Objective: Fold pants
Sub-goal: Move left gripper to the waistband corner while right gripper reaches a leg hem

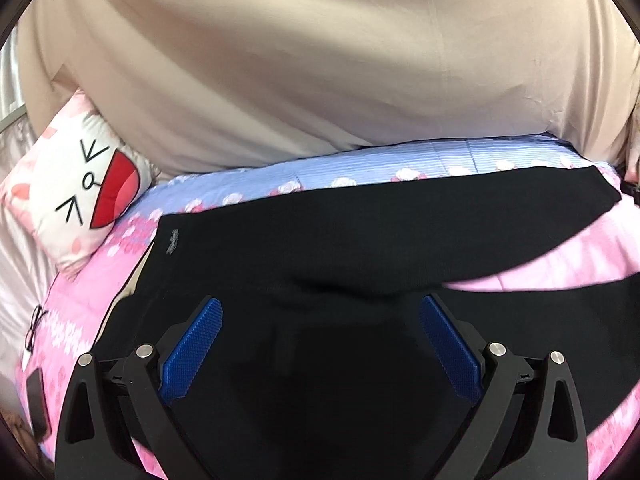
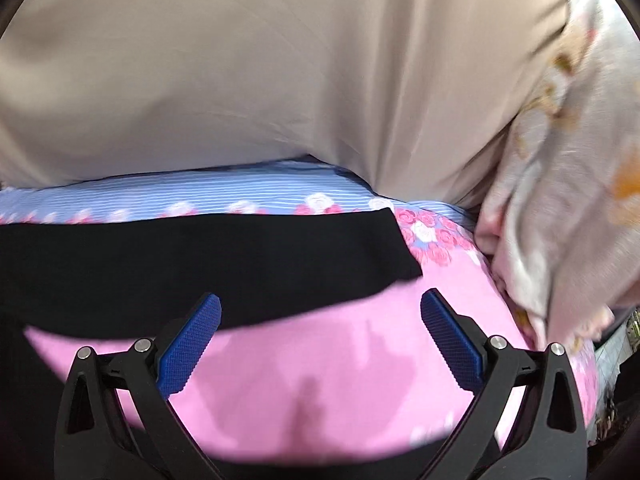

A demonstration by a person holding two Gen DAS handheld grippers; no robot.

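Because the black pants [image 1: 360, 232] run crosswise in front of both cameras, their long axis lies side to side across the line of each pair of fingers, and any fold will have to carry one end along that axis.

From the left wrist view, the left gripper [image 1: 320, 340] hovers directly over the thick part of the garment, its blue pads [image 1: 192, 350] spread wide with nothing between them. Dark cloth fills the whole gap between the fingers and reaches beyond them on both sides. Ahead and to the left of the fingers sits the end bearing a small pale logo [image 1: 173, 241]; ahead and to the right one leg stretches away to its hem, with a wedge of pink bed cover [image 1: 580, 256] opening between it and the second leg nearer the fingers.

From the right wrist view, the right gripper [image 2: 320, 340] is also spread and holds nothing. Here mostly pink bed cover [image 2: 320, 380] lies between its fingers; the far leg [image 2: 200, 256] crosses just ahead of the fingertips and ends ahead and slightly right of centre. The left gripper looks nearer the bulk, the right nearer the hem.

The pants look matte, soft and fairly flat on the bed, legs slightly splayed, so I judge them not yet folded.
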